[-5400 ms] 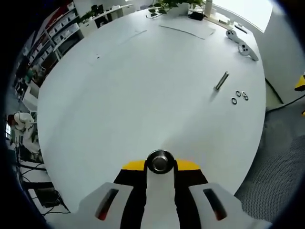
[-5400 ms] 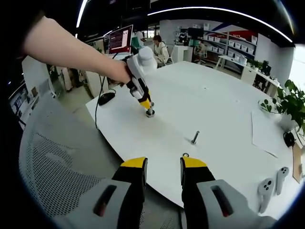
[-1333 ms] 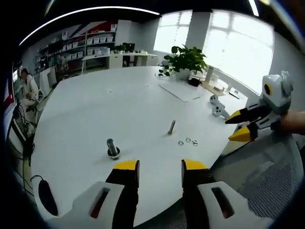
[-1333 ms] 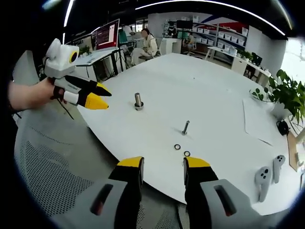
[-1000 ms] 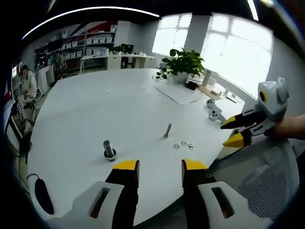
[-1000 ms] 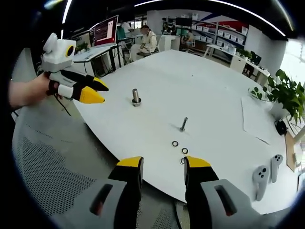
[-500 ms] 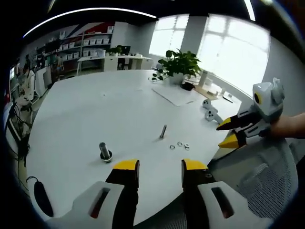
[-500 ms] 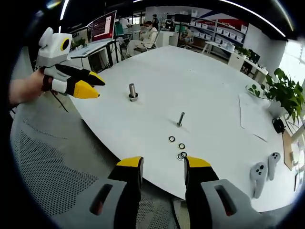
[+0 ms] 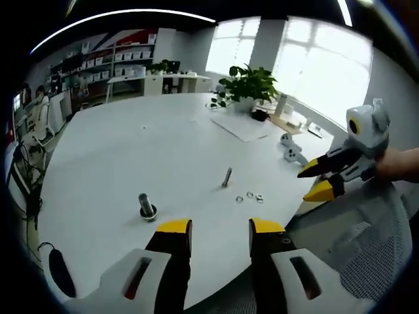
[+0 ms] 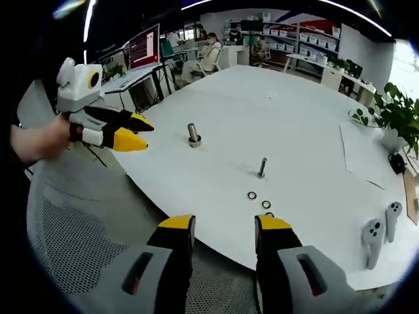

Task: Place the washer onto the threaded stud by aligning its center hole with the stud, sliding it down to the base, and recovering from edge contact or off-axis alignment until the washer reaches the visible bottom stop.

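Note:
A thick grey stud (image 9: 146, 206) (image 10: 193, 135) stands upright on its wide base on the white round table (image 9: 131, 150) (image 10: 262, 111). A thinner bolt (image 9: 226, 176) (image 10: 262, 167) stands near the table's near edge. Three small washers (image 9: 250, 196) (image 10: 252, 195) lie loose just beside it. My left gripper (image 9: 219, 229) (image 10: 143, 136) is held off the table's edge, open and holding nothing. My right gripper (image 10: 224, 226) (image 9: 306, 186) also hovers beyond the edge, open, with the washers just past its fingertips.
Two white hand controllers (image 9: 291, 150) (image 10: 376, 232) and a sheet of paper (image 9: 242, 124) lie near a potted plant (image 9: 249, 85). A grey mesh chair (image 10: 85, 248) stands below the table's edge. A dark mouse (image 9: 57, 265) lies at the left. Desks, a monitor (image 10: 144, 46) and seated people are behind.
The left gripper, earlier down at the thick stud on the table, has let it go and drawn back past the edge. In the last second both views only drift slightly.

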